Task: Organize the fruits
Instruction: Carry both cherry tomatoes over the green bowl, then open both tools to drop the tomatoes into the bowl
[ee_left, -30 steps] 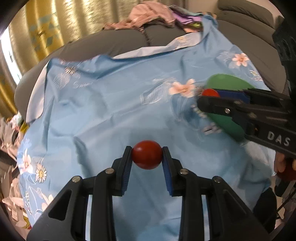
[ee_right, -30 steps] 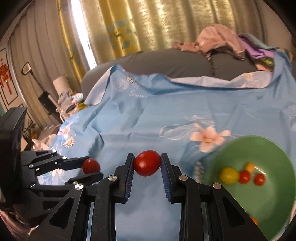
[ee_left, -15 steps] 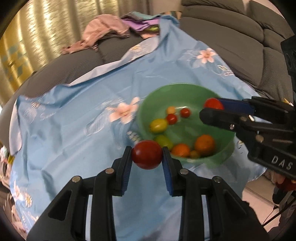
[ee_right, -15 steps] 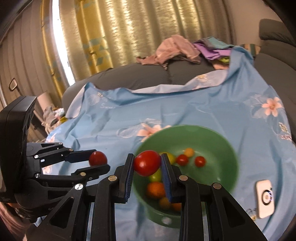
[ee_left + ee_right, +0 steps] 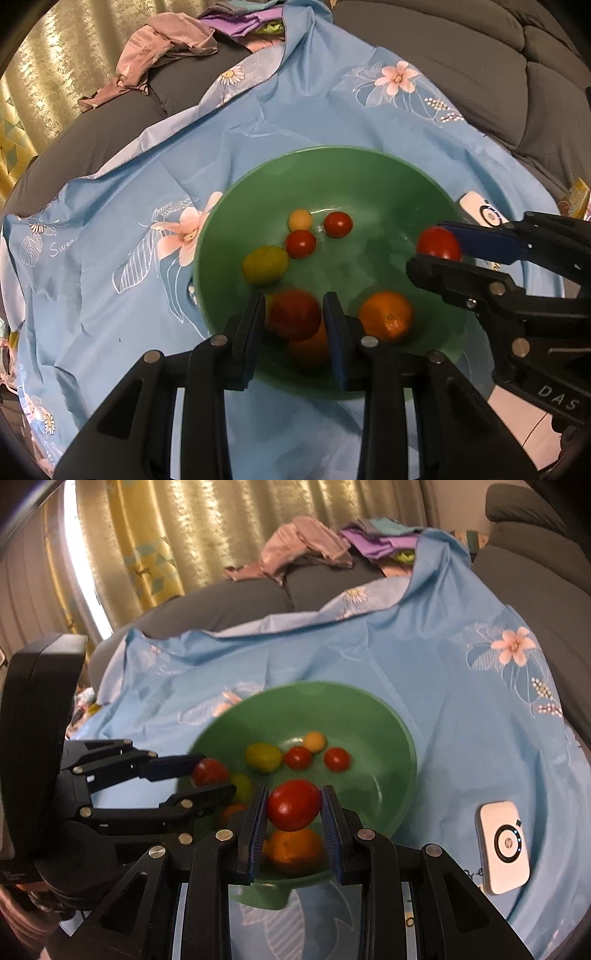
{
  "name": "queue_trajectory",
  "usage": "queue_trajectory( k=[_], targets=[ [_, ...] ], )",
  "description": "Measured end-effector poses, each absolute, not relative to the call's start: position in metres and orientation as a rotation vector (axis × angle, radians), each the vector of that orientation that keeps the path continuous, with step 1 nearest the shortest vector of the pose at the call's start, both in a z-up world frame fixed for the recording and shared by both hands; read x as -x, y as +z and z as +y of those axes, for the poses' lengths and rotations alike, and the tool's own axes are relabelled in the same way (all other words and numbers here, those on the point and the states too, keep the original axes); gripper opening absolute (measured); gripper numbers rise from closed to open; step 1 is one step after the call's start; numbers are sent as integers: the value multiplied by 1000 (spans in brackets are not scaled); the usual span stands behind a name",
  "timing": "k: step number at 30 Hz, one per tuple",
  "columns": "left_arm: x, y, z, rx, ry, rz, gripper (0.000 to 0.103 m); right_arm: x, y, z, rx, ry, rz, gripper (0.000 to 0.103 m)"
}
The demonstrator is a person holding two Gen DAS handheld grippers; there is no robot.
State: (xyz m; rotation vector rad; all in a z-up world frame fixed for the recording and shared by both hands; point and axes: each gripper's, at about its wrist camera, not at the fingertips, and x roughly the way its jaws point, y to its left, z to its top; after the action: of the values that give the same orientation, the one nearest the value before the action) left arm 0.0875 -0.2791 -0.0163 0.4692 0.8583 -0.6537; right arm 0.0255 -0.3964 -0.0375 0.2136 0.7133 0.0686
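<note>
A green bowl (image 5: 369, 177) sits on a blue flowered cloth and holds several small tomatoes and oranges. My left gripper (image 5: 295, 317) is over the bowl's near side with a red tomato (image 5: 295, 314) blurred between its pads; the pads stand slightly apart from it. My right gripper (image 5: 293, 805) is shut on another red tomato (image 5: 293, 805) above the bowl (image 5: 369, 716). The right gripper also shows in the left wrist view (image 5: 437, 245), over the bowl's right rim. The left gripper shows in the right wrist view (image 5: 208, 775) at the bowl's left rim.
A white pocket device (image 5: 504, 845) lies on the cloth right of the bowl. A grey sofa (image 5: 480, 74) with a heap of clothes (image 5: 173, 40) lies behind. Gold curtains (image 5: 147, 535) hang at the back.
Both grippers have moved over the bowl with their tomatoes. The left gripper's pads have spread a little and its tomato now looks blurred between them.
</note>
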Motion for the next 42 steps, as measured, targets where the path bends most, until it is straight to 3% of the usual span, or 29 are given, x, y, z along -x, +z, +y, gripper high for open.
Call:
queue_trajectory(
  k=[1,5,8,13,42],
  targets=[
    [-90,-17,-280,-472,-643,864,35,-27,-39,-398,-215,58,721,31],
    [-95,-12,-278,-466,-597,864,69,-29,-39,-403,-208,31,744,31],
    [-98,-1,-273,-449,-561,865,82,-26,-32,-404,-200,15,738,31],
    [-96,21,-262,-413,-530,862,101,-24,-12,-407,-191,9,762,46],
    [-90,118,-243,-359,-485,848,102,-9,76,-395,-70,75,747,47]
  ],
)
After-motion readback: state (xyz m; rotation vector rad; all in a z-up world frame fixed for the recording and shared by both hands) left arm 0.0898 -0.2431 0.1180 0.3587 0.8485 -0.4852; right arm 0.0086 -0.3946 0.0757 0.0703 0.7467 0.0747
